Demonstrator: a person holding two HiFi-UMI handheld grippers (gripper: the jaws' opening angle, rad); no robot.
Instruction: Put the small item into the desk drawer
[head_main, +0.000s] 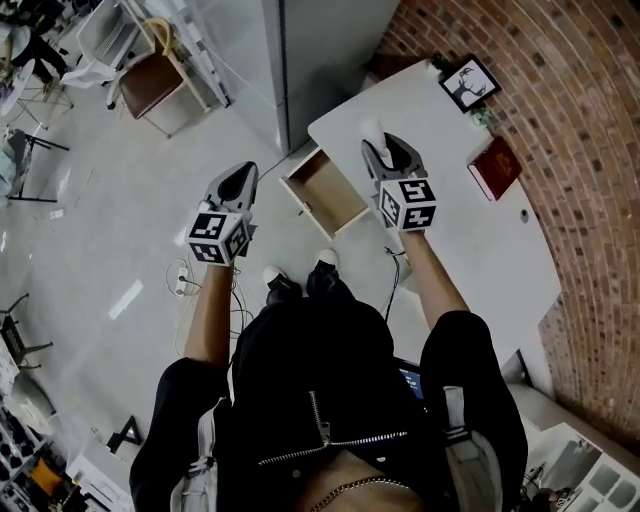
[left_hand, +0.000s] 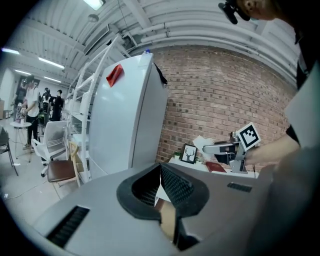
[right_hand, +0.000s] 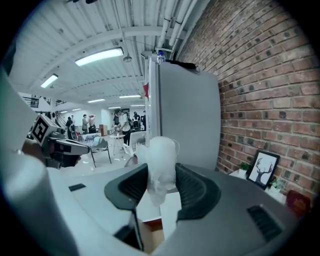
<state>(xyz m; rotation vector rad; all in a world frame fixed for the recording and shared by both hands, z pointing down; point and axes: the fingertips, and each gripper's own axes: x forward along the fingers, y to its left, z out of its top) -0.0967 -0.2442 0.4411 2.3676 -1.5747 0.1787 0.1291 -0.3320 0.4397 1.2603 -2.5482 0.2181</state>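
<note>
Jaws of the right gripper (right_hand: 161, 181) are clenched on the small item (right_hand: 161, 160), a crumpled white wad that sticks up from between the pads. In the head view this gripper (head_main: 385, 150) is held over the near edge of the white desk (head_main: 450, 225), with the small item (head_main: 371, 128) at its tip, at about one o'clock from the open drawer (head_main: 326, 187). The drawer is pulled out from the desk and its brown bottom is bare; the right gripper view shows a part of it (right_hand: 150, 232) below the jaws.

At about nine o'clock from the drawer, the left gripper (head_main: 238, 180) is held over the floor. In its own view the left gripper (left_hand: 161, 172) has its jaws closed tip to tip, with nothing between them.

On the desk, a picture frame (head_main: 470, 83) stands at two o'clock from the right gripper, against the brick wall (head_main: 570, 110). A red book (head_main: 495, 167) lies at three o'clock. A tall white cabinet (left_hand: 130, 115) rises beside the desk, and a chair (head_main: 150, 82) stands well apart at ten o'clock.
</note>
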